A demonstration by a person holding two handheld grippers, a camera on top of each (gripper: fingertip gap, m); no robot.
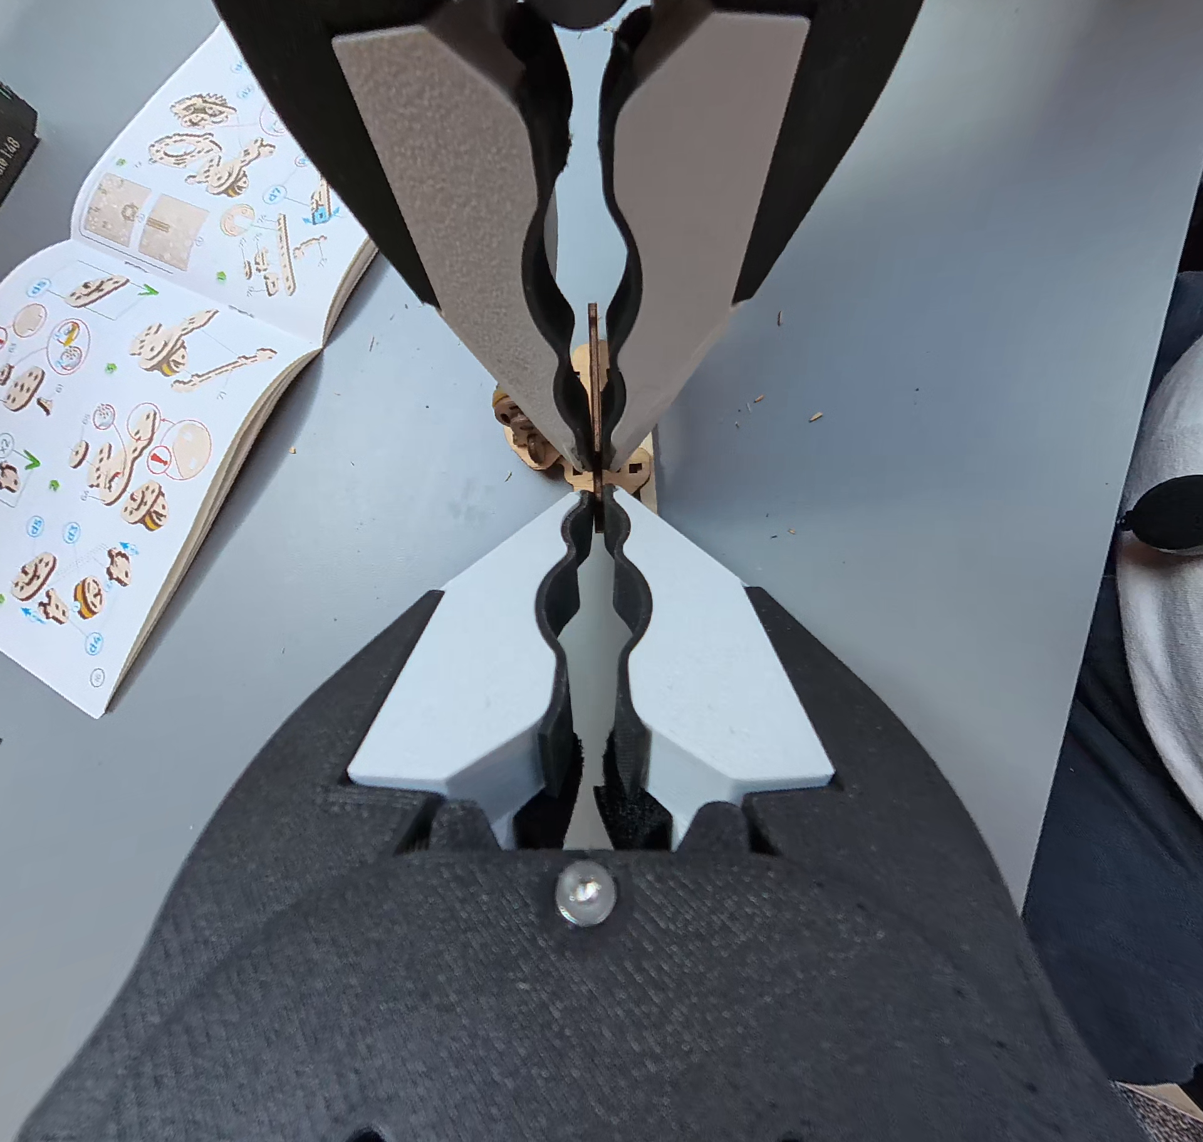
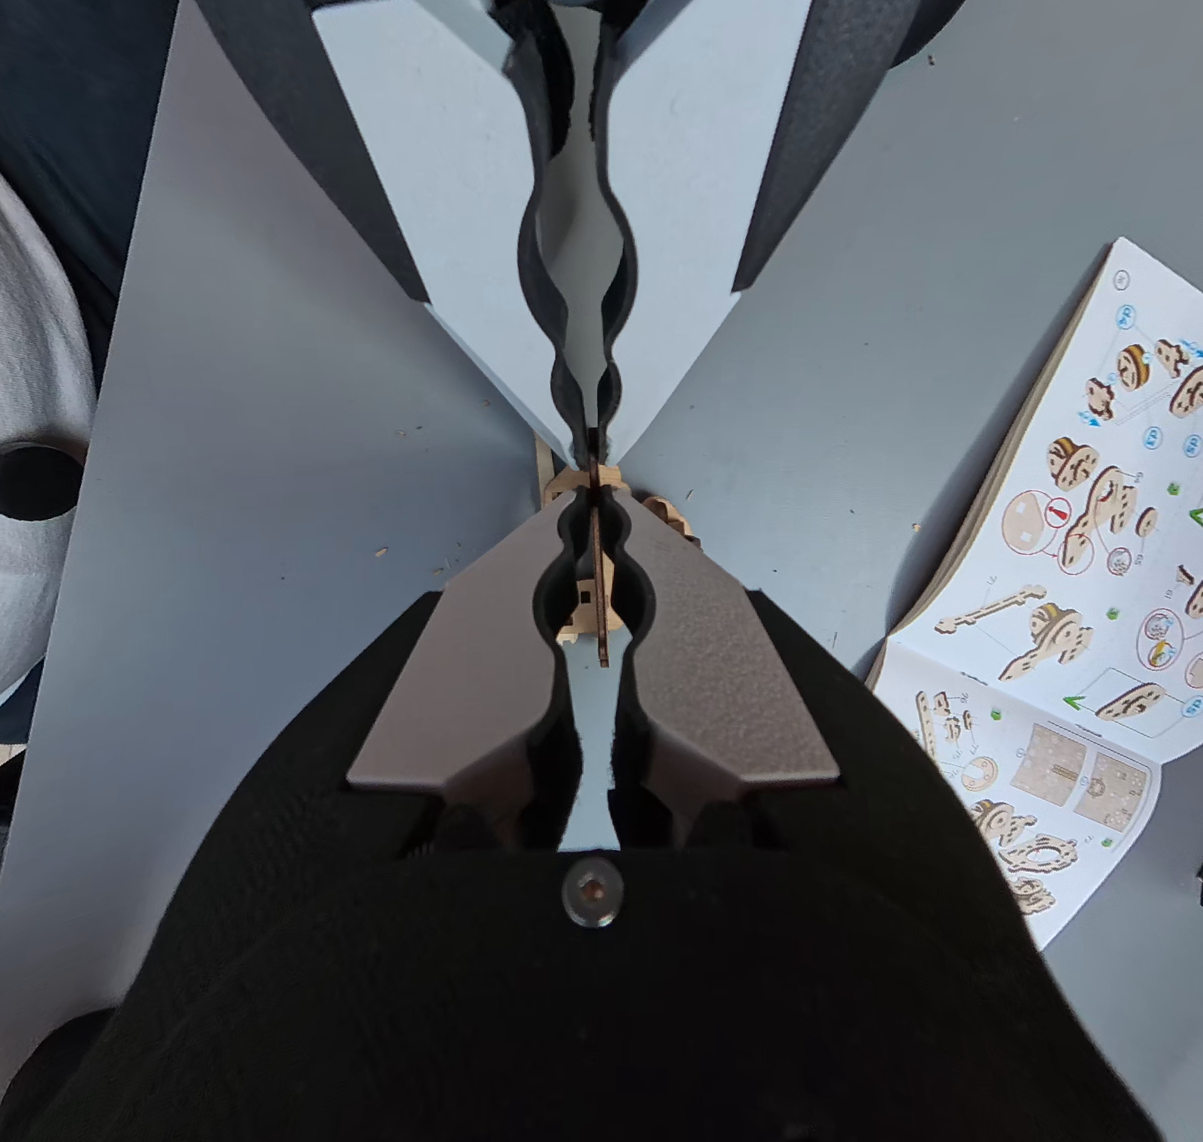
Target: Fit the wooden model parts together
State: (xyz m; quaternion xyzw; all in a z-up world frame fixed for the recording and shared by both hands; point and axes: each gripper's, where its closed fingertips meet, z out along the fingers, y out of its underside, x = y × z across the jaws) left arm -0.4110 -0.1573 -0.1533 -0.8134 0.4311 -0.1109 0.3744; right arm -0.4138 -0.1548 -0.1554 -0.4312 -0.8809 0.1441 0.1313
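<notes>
A thin flat wooden part [image 1: 593, 342] is seen edge-on, pinched between both grippers, which meet tip to tip above the grey table [image 1: 879, 459]. My left gripper [image 1: 595, 508], with pale blue fingers, is shut on its near end. My right gripper [image 1: 594, 459], with darker grey fingers, comes from the opposite side and is shut on the same part. In the right wrist view the part [image 2: 602, 596] runs back between the right gripper's [image 2: 595, 495] pads, and the left gripper [image 2: 594, 459] clamps its far end. A wooden model assembly [image 1: 521, 427] lies underneath, mostly hidden; it also shows in the right wrist view [image 2: 670, 521].
An open instruction booklet [image 1: 163, 362] lies on the table to the left; it shows on the right in the right wrist view [image 2: 1074, 590]. A black box [image 1: 13, 147] sits at the far left edge. Wood splinters [image 1: 814, 417] dot the table. A person's clothing [image 1: 1159, 524] borders the table edge.
</notes>
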